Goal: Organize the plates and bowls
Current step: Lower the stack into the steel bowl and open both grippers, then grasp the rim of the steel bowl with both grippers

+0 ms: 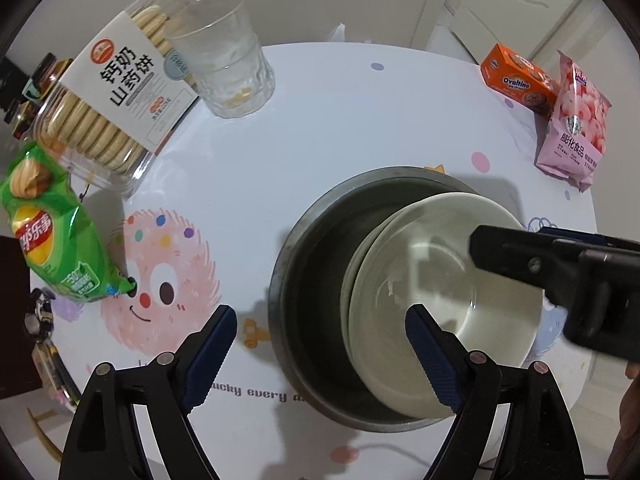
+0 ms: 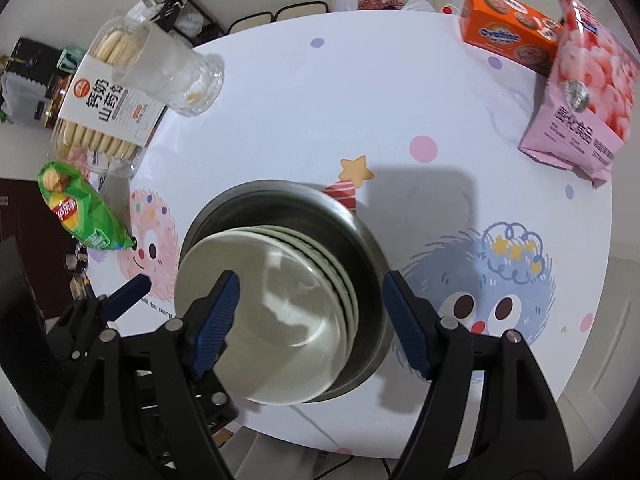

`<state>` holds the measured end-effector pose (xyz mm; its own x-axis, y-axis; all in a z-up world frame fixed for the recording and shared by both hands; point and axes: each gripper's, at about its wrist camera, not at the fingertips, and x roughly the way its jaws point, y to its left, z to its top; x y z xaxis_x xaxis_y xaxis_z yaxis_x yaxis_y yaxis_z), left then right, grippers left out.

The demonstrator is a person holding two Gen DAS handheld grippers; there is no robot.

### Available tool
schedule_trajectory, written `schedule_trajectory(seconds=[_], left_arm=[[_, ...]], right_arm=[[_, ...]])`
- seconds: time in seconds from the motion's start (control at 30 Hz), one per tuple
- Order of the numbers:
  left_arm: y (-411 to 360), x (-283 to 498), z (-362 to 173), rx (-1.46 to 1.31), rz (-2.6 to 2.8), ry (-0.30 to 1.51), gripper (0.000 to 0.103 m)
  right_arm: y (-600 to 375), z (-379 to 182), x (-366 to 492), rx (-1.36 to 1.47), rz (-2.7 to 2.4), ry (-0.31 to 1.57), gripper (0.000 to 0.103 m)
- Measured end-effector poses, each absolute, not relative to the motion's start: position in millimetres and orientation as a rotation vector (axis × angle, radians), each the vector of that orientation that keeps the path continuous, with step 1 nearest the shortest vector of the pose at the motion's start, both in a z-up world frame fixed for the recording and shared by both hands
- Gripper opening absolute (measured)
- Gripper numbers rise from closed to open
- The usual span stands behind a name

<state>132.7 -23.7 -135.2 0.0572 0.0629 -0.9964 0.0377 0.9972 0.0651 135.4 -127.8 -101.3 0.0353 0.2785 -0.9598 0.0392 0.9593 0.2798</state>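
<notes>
A metal basin [image 1: 308, 264] [image 2: 360, 240] stands on the round white table. A stack of pale green-white plates [image 1: 436, 292] [image 2: 272, 320] leans tilted inside it. My left gripper [image 1: 320, 356] is open and empty; its right finger sits over the near edge of the plates, its left finger over the table. My right gripper [image 2: 310, 328] is open and empty above the plates and basin, one finger over the top plate, the other past the basin's right rim. The right gripper also shows in the left wrist view [image 1: 560, 264], over the plates.
A clear glass cup [image 1: 224, 56] and a biscuit tub [image 1: 108, 96] stand at the back left. A green chip bag [image 1: 52, 236] lies at the left edge. An orange Ovaltine box [image 1: 520, 80] and a pink snack bag [image 1: 572, 128] stand at the back right.
</notes>
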Motion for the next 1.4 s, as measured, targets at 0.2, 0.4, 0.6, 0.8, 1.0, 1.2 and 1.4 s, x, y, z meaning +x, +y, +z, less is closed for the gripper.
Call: schedule_trajectory(seconds=[0.2,0.4,0.6,0.8,1.0,1.2,1.4], left_arm=[[-10,121,-122,0.041,0.032,1.469,0.088],[28,101,-111,-0.051,0.083,1.456,0.089],[48,92,-113,-0.084,0.101,1.455,0.089],[55,87,-147,-0.104,0.096,1.517,0.089],[46,92,-175,-0.118,0.032,1.533,0.088],[28,103,-190,-0.119,-0.072,1.549,0.056],[3,116,-200,-0.070,-0.151,1.566,0.018]], right_arm=[[-156,-98,126,0.374,0.152,1.498,0.075],[-194,-99,118,0.470,0.093,1.484,0.075],[-203,-111,109,0.428,0.096,1.534,0.075],[-202,-140,101,0.428,0.136,1.586,0.073],[-194,-162,101,0.422,0.168,1.620,0.050],[-185,-172,110,0.431,0.241,1.614,0.028],[-181,-172,114,0.426,0.294,1.613,0.013]])
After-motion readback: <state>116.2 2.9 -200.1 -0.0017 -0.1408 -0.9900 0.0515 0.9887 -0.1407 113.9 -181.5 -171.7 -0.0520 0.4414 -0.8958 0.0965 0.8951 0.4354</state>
